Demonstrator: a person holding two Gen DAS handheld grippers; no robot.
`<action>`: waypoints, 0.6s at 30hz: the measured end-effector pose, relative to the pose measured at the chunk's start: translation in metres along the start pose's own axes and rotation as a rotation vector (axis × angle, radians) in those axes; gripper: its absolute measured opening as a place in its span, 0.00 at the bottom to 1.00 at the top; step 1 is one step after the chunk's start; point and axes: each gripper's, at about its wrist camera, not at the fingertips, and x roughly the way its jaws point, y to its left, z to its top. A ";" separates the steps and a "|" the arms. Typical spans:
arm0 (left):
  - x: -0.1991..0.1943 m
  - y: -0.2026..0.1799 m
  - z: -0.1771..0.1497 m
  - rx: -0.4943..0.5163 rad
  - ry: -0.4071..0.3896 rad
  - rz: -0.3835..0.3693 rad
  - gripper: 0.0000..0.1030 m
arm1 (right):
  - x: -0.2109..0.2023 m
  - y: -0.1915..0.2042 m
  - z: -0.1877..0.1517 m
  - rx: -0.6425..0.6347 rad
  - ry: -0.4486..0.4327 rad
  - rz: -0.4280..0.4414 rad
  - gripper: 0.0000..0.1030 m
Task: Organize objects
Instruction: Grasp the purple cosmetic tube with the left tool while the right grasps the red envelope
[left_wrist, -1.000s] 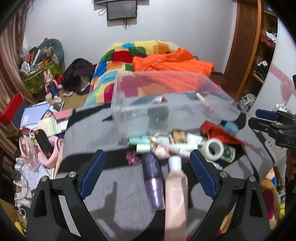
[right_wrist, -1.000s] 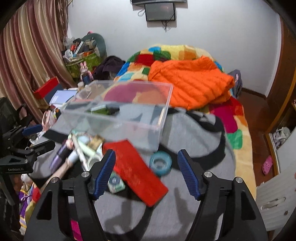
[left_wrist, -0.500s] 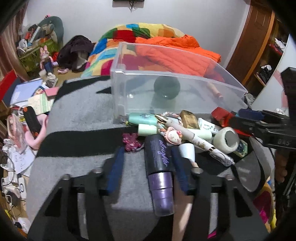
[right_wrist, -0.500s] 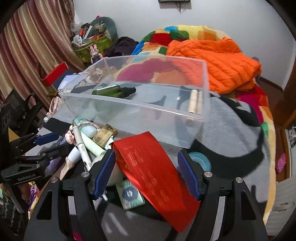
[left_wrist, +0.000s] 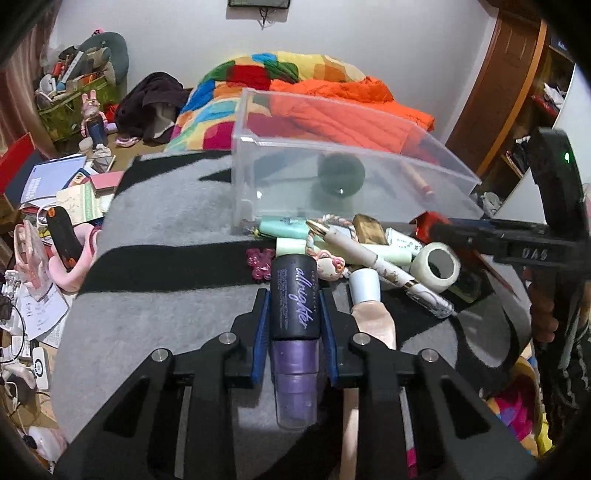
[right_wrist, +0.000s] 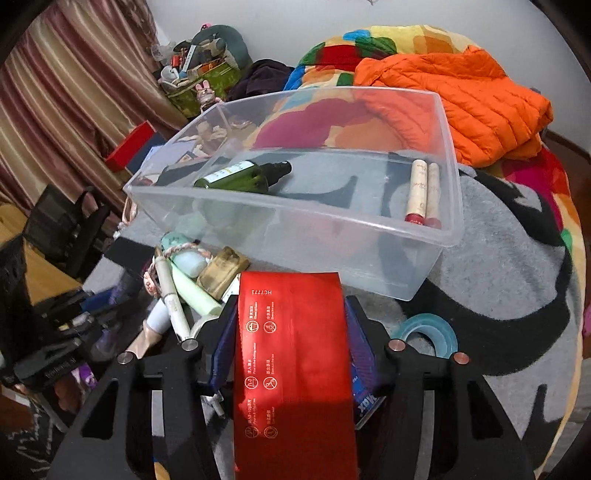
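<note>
A purple bottle with a black cap (left_wrist: 295, 332) lies on the grey blanket (left_wrist: 166, 288). My left gripper (left_wrist: 294, 295) has its jaws closing on the bottle, and the blue pads touch both sides of the cap. A flat red packet (right_wrist: 291, 369) lies between the jaws of my right gripper (right_wrist: 290, 306), which are closing with the pads against its edges. Just beyond stands a clear plastic bin (right_wrist: 332, 243). It holds a green bottle (right_wrist: 240, 177) and two lip gloss tubes (right_wrist: 423, 192).
Loose cosmetics are piled before the bin: a white pen tube (left_wrist: 369, 258), mint tubes (left_wrist: 284, 225), a tape roll (left_wrist: 437, 264) and a peach tube (left_wrist: 373, 321). A blue tape ring (right_wrist: 424, 334) lies right of the red packet. An orange jacket (right_wrist: 461, 81) covers the bed behind.
Both grippers dropped closer to the blanket. The left jaws narrowed from wide open onto the purple bottle. The right jaws came in around the red packet.
</note>
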 end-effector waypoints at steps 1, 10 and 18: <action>-0.004 0.000 0.001 -0.001 -0.010 0.000 0.25 | -0.003 0.003 -0.001 -0.014 -0.011 -0.017 0.49; -0.032 -0.003 0.015 0.024 -0.086 0.015 0.25 | -0.051 0.015 -0.008 -0.034 -0.138 -0.065 0.49; -0.050 -0.009 0.047 0.043 -0.168 0.001 0.24 | -0.090 0.010 0.005 -0.007 -0.246 -0.111 0.49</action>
